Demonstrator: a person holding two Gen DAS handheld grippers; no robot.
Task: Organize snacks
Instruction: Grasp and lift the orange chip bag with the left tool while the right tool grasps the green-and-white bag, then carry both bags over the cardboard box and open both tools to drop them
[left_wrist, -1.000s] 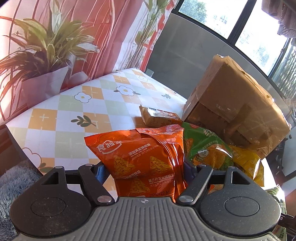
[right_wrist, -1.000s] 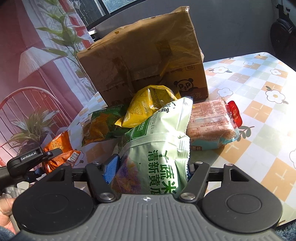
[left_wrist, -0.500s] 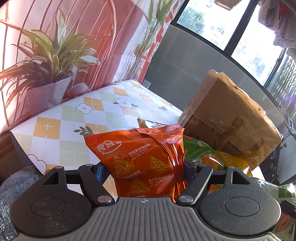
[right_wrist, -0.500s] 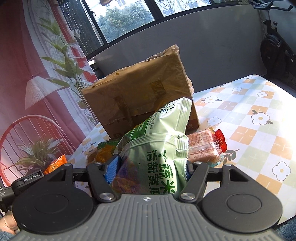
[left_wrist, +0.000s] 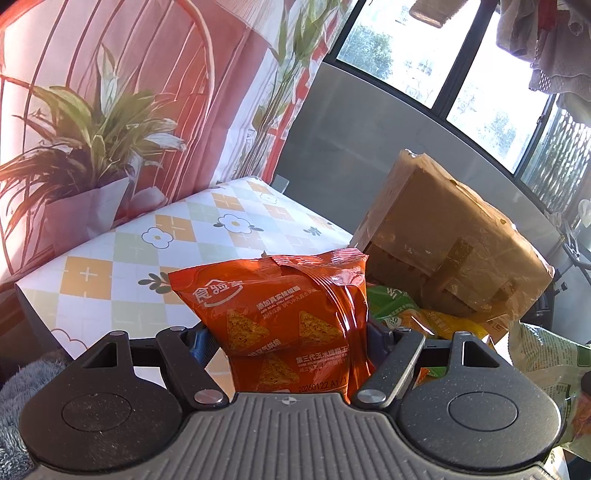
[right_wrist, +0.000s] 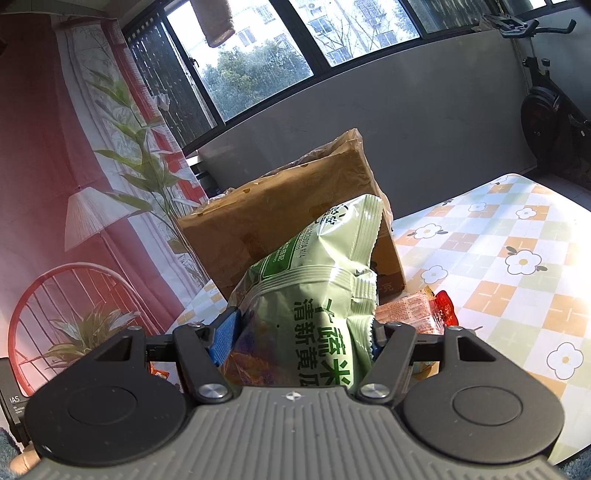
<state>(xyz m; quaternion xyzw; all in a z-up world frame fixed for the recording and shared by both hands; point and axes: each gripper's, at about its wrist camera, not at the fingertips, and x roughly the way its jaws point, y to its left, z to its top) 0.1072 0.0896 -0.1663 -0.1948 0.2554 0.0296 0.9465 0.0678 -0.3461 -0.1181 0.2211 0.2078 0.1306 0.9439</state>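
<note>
My left gripper (left_wrist: 286, 341) is shut on an orange chip bag (left_wrist: 280, 310) and holds it up above the table. My right gripper (right_wrist: 299, 341) is shut on a pale green snack bag (right_wrist: 317, 295), also lifted; that bag shows at the right edge of the left wrist view (left_wrist: 550, 365). A brown cardboard box (left_wrist: 450, 240) stands behind, also in the right wrist view (right_wrist: 280, 221). Green and yellow snack bags (left_wrist: 417, 314) lie at the box's foot. A pink-red wrapped snack (right_wrist: 413, 310) lies right of the green bag.
The table has a flower-patterned checked cloth (right_wrist: 498, 266), seen also in the left wrist view (left_wrist: 155, 251). A potted plant (left_wrist: 85, 155) stands at its left end. A grey wall and windows are behind. An exercise bike (right_wrist: 543, 96) stands far right.
Both grippers have risen with their bags. The snacks left on the table have dropped lower in both views and the box looks farther away.
</note>
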